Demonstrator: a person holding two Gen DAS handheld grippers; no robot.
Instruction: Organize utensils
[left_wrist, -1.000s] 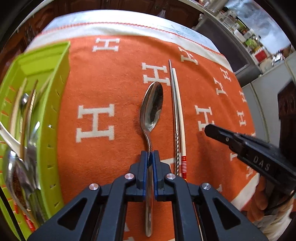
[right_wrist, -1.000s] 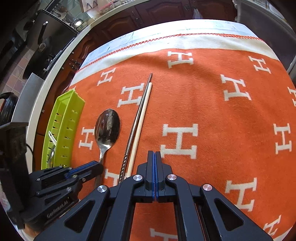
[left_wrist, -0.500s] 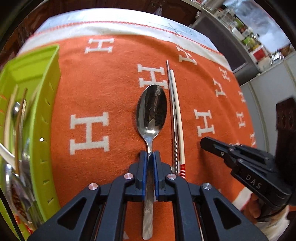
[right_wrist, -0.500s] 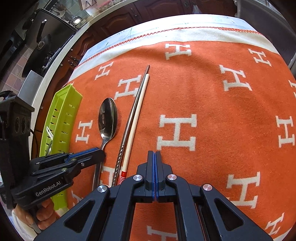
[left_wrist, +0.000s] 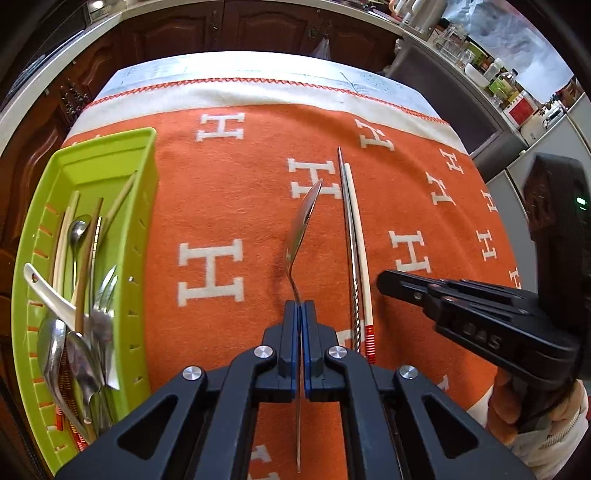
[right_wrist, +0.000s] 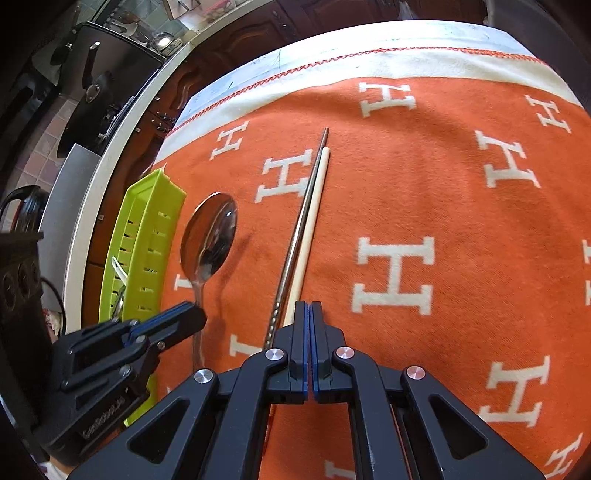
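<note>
We grip the spoon (left_wrist: 303, 225) in the left gripper (left_wrist: 302, 314), right gripper (right_wrist: 309, 314) closed empty; next, carry it over into the green tray (left_wrist: 147, 221).

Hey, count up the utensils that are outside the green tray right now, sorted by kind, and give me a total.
Spoons: 1, the metal spoon gripped by its handle in the left tool
Metal chopsticks: 1, the metal chopstick lying on the orange cloth
White chopsticks: 1, the white chopstick lying right beside it
Total: 3
</note>
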